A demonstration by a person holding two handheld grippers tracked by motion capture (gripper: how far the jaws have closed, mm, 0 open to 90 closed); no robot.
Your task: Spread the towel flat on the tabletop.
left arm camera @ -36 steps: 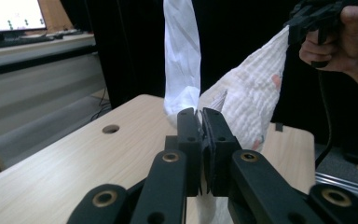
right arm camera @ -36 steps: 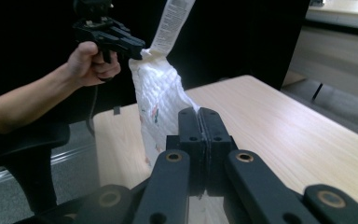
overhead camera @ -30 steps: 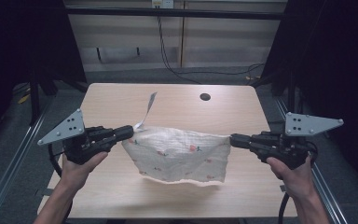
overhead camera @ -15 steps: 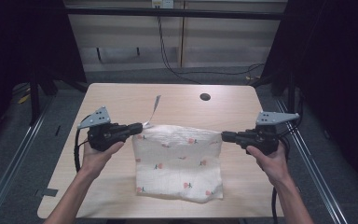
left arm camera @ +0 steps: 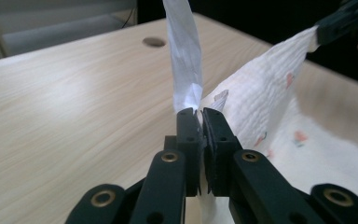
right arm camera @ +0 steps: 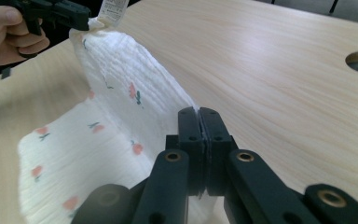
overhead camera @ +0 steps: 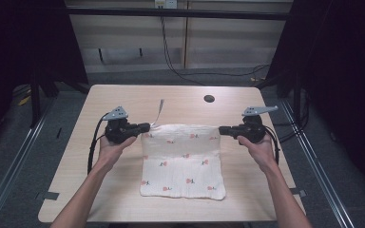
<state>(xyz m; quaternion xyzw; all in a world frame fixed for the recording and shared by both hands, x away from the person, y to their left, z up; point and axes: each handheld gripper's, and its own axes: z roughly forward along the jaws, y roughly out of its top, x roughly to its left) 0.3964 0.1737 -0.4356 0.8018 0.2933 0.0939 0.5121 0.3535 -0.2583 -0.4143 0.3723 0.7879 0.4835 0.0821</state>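
Note:
A white cloth (overhead camera: 183, 161) printed with small red flowers lies spread on the wooden table (overhead camera: 123, 95), its near part flat and its far edge lifted and stretched between both grippers. My left gripper (overhead camera: 147, 127) is shut on the far left corner of the cloth (left arm camera: 261, 98), beside a white care label (left arm camera: 184, 56) that sticks up. My right gripper (overhead camera: 221, 129) is shut on the far right corner; in the right gripper view the cloth (right arm camera: 121, 93) runs from my jaws to the left gripper (right arm camera: 81, 21) across the table.
A round cable hole (overhead camera: 209, 99) lies in the table top behind the cloth. Metal rails (overhead camera: 14, 161) run along both sides of the table. Cables (overhead camera: 171, 52) hang at the back wall. Bare wood surrounds the cloth on every side.
Both grippers have come down and moved away from the person with the cloth stretched between them. The cloth, hanging in the air before, now lies mostly flat on the table.

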